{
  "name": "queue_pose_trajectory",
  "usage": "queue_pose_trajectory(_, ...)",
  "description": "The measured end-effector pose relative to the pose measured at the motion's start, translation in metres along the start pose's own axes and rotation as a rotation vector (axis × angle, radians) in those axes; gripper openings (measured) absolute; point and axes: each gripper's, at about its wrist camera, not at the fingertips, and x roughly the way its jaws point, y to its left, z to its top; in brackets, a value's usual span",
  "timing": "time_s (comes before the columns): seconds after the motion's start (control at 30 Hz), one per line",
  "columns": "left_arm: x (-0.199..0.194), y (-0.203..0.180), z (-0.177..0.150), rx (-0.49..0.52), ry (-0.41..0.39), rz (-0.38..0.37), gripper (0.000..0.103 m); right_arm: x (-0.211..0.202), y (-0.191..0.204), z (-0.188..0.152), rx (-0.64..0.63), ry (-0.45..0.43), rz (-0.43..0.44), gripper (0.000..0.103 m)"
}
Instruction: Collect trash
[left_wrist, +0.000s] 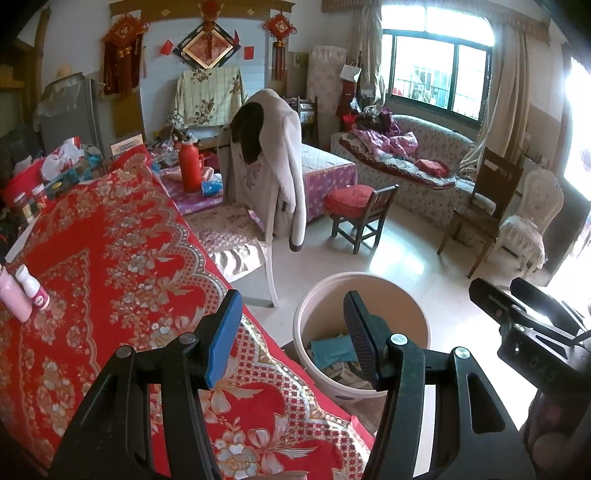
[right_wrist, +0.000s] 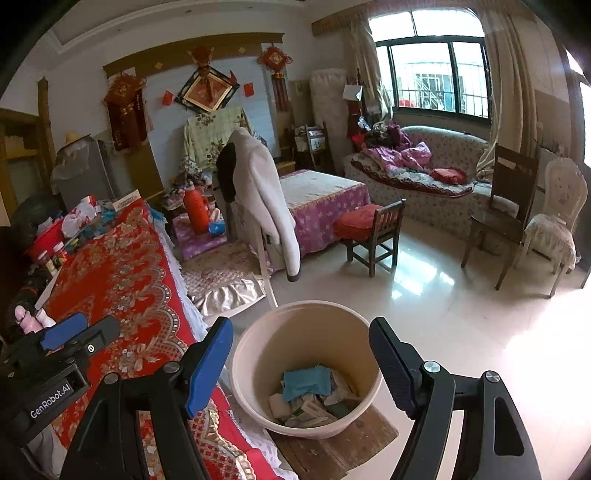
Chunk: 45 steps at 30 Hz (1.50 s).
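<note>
Your left hand-held gripper (left_wrist: 291, 332) stood released with nothing between its pads, over the edge of the bench (left_wrist: 122, 258) and its red floral cloth, while your right hand-held gripper (right_wrist: 301, 354) also hung empty with jaws apart above the beige bucket (right_wrist: 255, 343). The trash (right_wrist: 314, 397), a blue scrap over crumpled papers, lay in that bucket on the floor. Two pink bottles (left_wrist: 22, 291) stood at nine o'clock on the bench, and a coat-draped chair (left_wrist: 269, 166) stood at twelve o'clock beyond the bucket.
</note>
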Motion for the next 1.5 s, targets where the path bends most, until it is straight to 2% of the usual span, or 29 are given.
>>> queue_pose_trajectory(0.83, -0.005, 0.005, -0.001, -0.008, -0.004, 0.005, 0.056, 0.003, 0.015, 0.004, -0.026, 0.006, 0.019, 0.075)
queue_pose_trajectory(1.5, 0.003, 0.003, 0.0, -0.009, 0.015, -0.001, 0.056, 0.011, 0.002, 0.005, -0.015, 0.034, 0.012, 0.077)
